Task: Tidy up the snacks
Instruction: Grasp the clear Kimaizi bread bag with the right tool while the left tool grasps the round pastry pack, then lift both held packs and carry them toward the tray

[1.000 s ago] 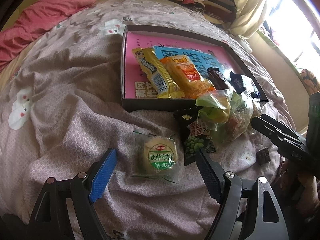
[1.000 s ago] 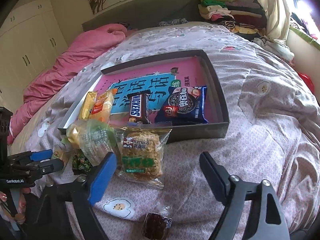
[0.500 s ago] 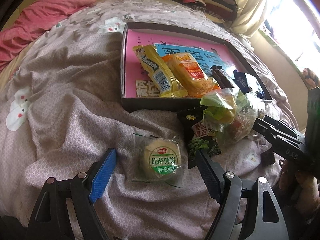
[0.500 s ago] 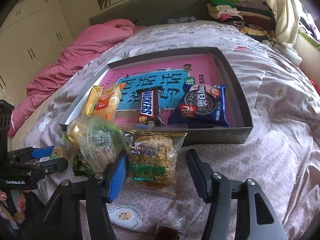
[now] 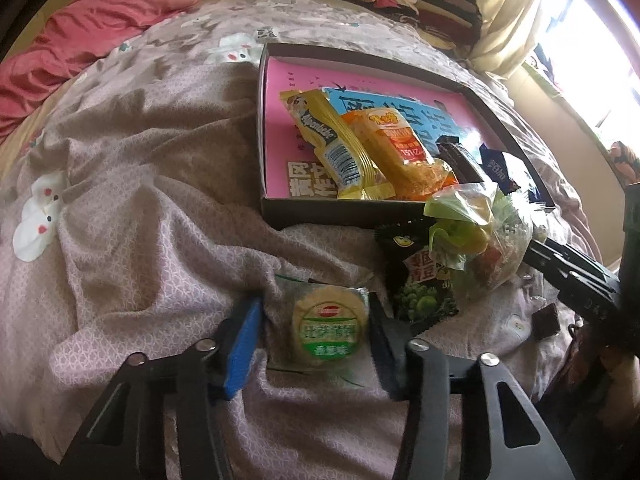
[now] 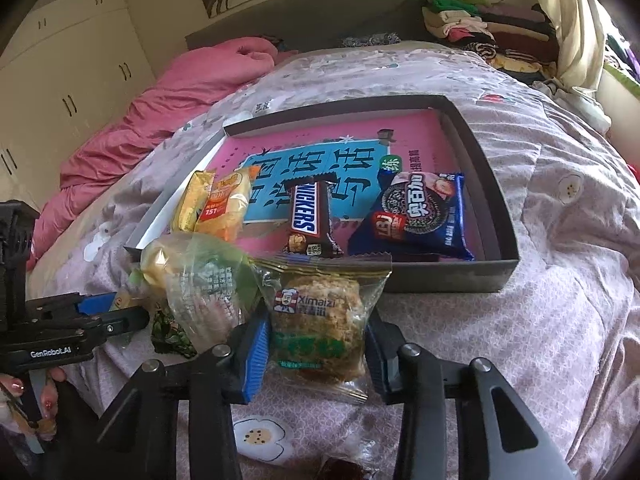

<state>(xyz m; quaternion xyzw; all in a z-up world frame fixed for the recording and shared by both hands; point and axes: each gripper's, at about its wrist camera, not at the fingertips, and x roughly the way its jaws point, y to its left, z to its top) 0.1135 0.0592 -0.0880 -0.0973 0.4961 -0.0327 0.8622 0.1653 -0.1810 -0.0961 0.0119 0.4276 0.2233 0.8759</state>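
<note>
Crinkled bag (image 5: 472, 236) hides green pea packet (image 5: 424, 292) corner.

**A:** quick count, what's in the box (image 6: 496, 184)?

**B:** four packs: two yellow-orange ones (image 6: 218, 204), one Snickers (image 6: 310, 216), one blue cookie pack (image 6: 424, 216).

**A:** and out on the quilt (image 5: 140, 208)?

**B:** five wrapped snacks, plus two small dark pieces (image 5: 546, 320).

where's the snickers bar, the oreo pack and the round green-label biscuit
snickers bar (image 6: 310, 216), right wrist view, on the white lettering
oreo pack (image 6: 418, 216), right wrist view, on the cookie picture
round green-label biscuit (image 5: 330, 330), left wrist view, on the green label
</note>
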